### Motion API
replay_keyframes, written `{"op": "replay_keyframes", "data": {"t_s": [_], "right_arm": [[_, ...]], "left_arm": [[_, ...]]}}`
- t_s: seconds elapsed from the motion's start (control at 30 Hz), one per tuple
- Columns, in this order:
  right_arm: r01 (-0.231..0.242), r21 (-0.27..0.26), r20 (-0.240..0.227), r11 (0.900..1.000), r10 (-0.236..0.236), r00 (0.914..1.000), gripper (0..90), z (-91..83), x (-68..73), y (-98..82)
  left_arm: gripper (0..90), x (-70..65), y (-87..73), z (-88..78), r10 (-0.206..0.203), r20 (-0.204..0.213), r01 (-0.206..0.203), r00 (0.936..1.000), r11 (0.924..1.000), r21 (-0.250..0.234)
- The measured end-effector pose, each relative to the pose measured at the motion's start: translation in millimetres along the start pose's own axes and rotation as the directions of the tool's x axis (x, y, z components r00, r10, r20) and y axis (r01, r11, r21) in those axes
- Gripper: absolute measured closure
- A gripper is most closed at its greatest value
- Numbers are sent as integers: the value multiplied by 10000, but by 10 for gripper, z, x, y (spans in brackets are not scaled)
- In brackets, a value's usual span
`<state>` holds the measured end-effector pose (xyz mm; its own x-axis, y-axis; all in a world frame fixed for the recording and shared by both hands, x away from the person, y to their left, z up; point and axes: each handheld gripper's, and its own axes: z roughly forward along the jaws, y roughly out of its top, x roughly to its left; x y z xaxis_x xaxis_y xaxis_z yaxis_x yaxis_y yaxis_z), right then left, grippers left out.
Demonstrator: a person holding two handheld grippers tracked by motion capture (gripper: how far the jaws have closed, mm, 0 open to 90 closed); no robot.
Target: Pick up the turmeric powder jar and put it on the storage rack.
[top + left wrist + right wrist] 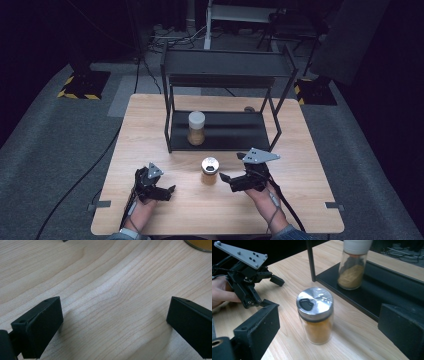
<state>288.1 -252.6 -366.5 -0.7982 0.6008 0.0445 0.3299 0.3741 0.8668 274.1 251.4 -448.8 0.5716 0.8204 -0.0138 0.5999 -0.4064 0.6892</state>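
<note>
A glass spice jar with a silver shaker lid (pixel 209 171) (pixel 315 315), full of orange powder, stands upright on the wooden table (pixel 300 150). My right gripper (pixel 227 182) (pixel 329 312) is open just to its right, its jaws pointing at the jar without touching it. A second jar with a white lid (pixel 196 128) (pixel 354 265) stands on the lower shelf of a black rack (pixel 225 131). My left gripper (pixel 169 193) (pixel 115 302) rests open near the front left of the table, with bare wood between its jaws. The silver-lidded jar's base (pixel 200 244) peeks in at that view's top right.
The rack has an upper shelf (pixel 227 62) above the lower one, and its thin posts (pixel 167 125) stand on the table behind the silver-lidded jar. Grey carpet and cables surround the table. My left gripper (pixel 272 290) and its hand appear across from the right gripper.
</note>
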Motion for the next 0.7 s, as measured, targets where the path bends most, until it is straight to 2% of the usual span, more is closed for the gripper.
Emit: {"op": "replay_keyframes", "data": {"t_s": [0.17,0.43,0.7], "right_arm": [[-51,-38,-183,10000,50,9998,35,114,25,2],[-16,272,-324,9996,24,9995,38,310,40,24],[-29,584,-270,9983,44,9996,54,487,24,32]], "left_arm": [[2,0,0,0,-3,5,3,10000,10000,5],[1,9,-3,-3,53,55,-53,10000,10000,1],[1,16,-4,-4,66,98,-67,9999,10000,11]]}}
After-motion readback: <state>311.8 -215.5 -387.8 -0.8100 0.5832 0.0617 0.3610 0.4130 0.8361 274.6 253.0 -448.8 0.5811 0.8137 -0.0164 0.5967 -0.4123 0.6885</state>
